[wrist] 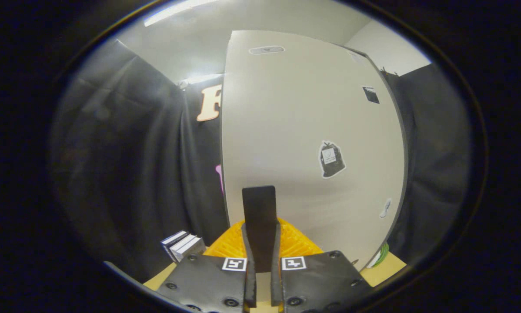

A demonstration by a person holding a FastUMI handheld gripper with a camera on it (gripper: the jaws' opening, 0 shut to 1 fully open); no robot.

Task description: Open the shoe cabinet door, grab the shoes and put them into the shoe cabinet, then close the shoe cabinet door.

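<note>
The shoe cabinet's pale beige door [295, 130] stands right ahead of me, a flat panel with a few small stickers [331, 159] and a recessed oval grip [266, 50] near its top edge. My gripper [258, 191] is shut, its two black fingers [258, 217] pressed together with nothing between them. Their tips sit close against the lower part of the door; I cannot tell whether they touch it. The orange finger bases [295, 243] spread out just behind the black fingers.
Black cloth walls [125, 152] hang on both sides of the cabinet. A small stack of white-and-dark boxes [182, 245] sits on the light wooden surface [386, 265] at the cabinet's lower left. Something green [382, 254] lies at its lower right corner.
</note>
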